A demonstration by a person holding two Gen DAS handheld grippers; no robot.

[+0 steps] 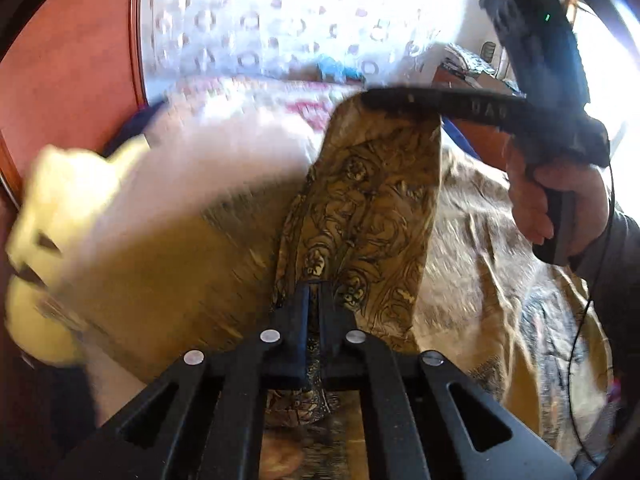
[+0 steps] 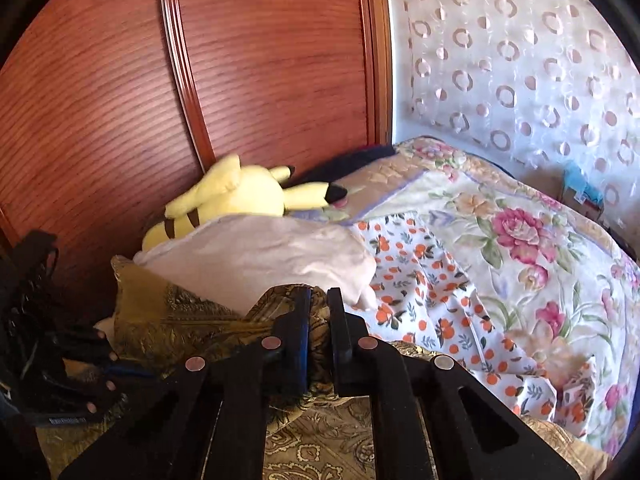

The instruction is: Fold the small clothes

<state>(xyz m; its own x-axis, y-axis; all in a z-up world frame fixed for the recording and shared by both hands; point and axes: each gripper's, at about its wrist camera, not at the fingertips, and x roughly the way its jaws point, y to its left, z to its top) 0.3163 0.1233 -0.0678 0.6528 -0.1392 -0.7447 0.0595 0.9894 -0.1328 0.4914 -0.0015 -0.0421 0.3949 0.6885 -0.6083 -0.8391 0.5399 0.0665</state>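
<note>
A gold paisley cloth (image 1: 372, 208) hangs stretched between my two grippers above the bed. My left gripper (image 1: 315, 292) is shut on its near end, the fabric pinched between the blue pads. At the top of the left wrist view, my right gripper (image 1: 372, 100) clamps the cloth's far edge, with a hand (image 1: 560, 200) on its handle. In the right wrist view, my right gripper (image 2: 319, 300) is shut on a bunched fold of the same cloth (image 2: 168, 320). The left gripper (image 2: 132, 370) shows at the left edge of that view, low beside the cloth.
A yellow plush toy (image 2: 236, 196) lies against the wooden headboard (image 2: 260, 60), partly under a pale pillow (image 2: 256, 256). An orange-print garment (image 2: 420, 280) lies on the floral bedspread (image 2: 520, 248). More gold fabric (image 1: 480, 260) covers the bed on the right. A dotted curtain (image 2: 520, 60) hangs behind.
</note>
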